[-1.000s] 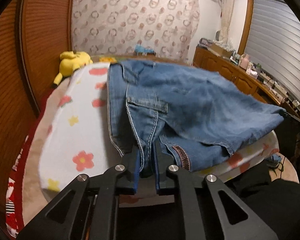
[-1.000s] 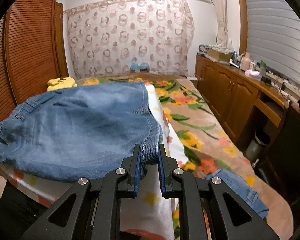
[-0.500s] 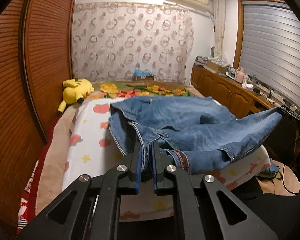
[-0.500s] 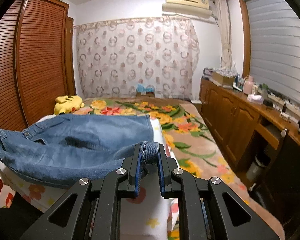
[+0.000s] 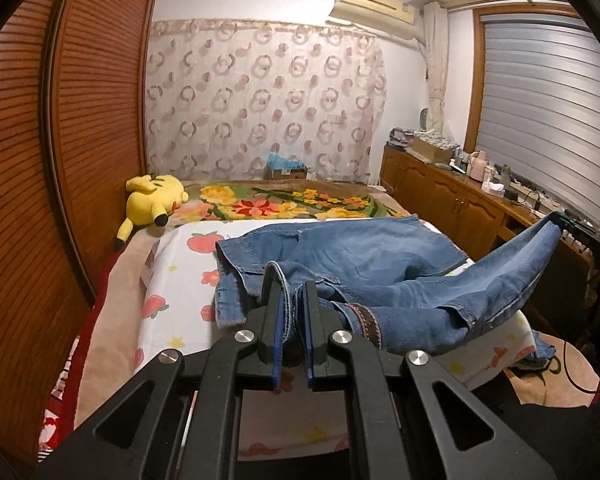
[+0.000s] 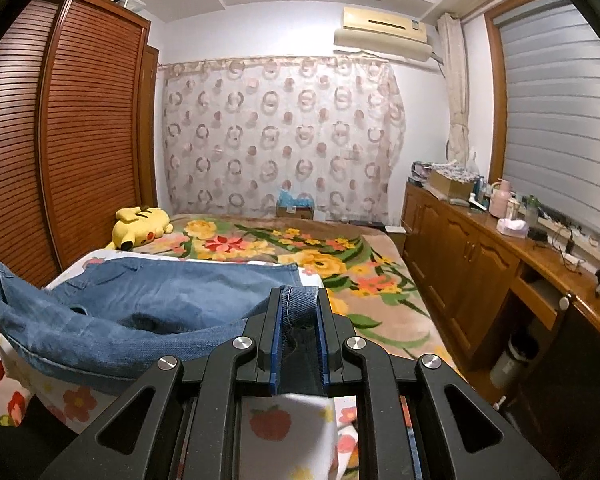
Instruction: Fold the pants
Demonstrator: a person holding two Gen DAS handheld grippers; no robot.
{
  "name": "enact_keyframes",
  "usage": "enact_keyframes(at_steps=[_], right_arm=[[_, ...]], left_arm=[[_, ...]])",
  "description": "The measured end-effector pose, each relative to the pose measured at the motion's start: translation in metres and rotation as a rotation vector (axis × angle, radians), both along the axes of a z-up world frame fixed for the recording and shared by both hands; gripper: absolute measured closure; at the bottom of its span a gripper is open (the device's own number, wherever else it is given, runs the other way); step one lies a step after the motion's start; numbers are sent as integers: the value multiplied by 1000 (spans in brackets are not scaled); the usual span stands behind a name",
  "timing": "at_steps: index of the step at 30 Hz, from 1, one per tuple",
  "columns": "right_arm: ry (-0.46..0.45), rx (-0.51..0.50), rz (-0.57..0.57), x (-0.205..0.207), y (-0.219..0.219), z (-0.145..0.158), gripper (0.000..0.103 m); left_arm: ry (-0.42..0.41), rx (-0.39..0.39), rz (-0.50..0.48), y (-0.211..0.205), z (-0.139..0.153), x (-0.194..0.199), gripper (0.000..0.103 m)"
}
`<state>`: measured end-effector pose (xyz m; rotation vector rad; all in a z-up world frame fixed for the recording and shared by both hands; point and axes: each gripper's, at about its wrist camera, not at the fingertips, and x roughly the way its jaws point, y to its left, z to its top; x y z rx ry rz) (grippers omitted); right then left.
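Blue denim pants (image 5: 352, 256) lie partly on a white fruit-print sheet (image 5: 180, 272) on the bed, with their near part lifted off it. My left gripper (image 5: 290, 292) is shut on the waistband end. My right gripper (image 6: 298, 300) is shut on a folded hem. In the left wrist view one leg (image 5: 512, 264) stretches up to the right, to the right gripper at the frame edge. In the right wrist view the denim (image 6: 112, 320) sags to the left between the two grips.
A yellow plush toy (image 5: 154, 200) lies at the bed's far left on a floral blanket (image 6: 300, 248). A slatted wooden wardrobe (image 5: 72, 140) lines the left side. A wooden counter (image 6: 500, 248) with clutter runs along the right wall. A bin (image 6: 512, 356) stands below it.
Both grippers have risen and pulled back toward me with the denim. The pants went from spread flat near the cameras to hanging stretched between the two grips.
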<state>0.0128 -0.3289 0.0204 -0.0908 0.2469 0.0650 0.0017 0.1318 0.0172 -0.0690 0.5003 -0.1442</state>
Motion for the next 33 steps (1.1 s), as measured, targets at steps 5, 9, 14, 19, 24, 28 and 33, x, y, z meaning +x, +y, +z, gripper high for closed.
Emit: enact_keyframes(at_steps=[5, 9, 14, 19, 24, 28, 33], right_arm=[[16, -31, 1, 34, 5, -7, 89], [31, -37, -2, 61, 6, -9, 89], [49, -29, -10, 88, 7, -3, 89], [71, -41, -11, 111, 10, 3, 89], [106, -50, -4, 130, 10, 3, 89], [148, -50, 6, 151, 8, 0, 89], [178, -58, 20, 172, 8, 7, 89]], left_arm=[[19, 2, 15, 6, -8, 25, 94], [34, 15, 20, 9, -9, 48, 94], [52, 17, 22, 12, -10, 77, 94], [63, 26, 19, 11, -10, 99, 94], [108, 28, 26, 13, -25, 126, 94], [150, 30, 32, 16, -41, 147, 94], [185, 34, 39, 18, -54, 170, 94]])
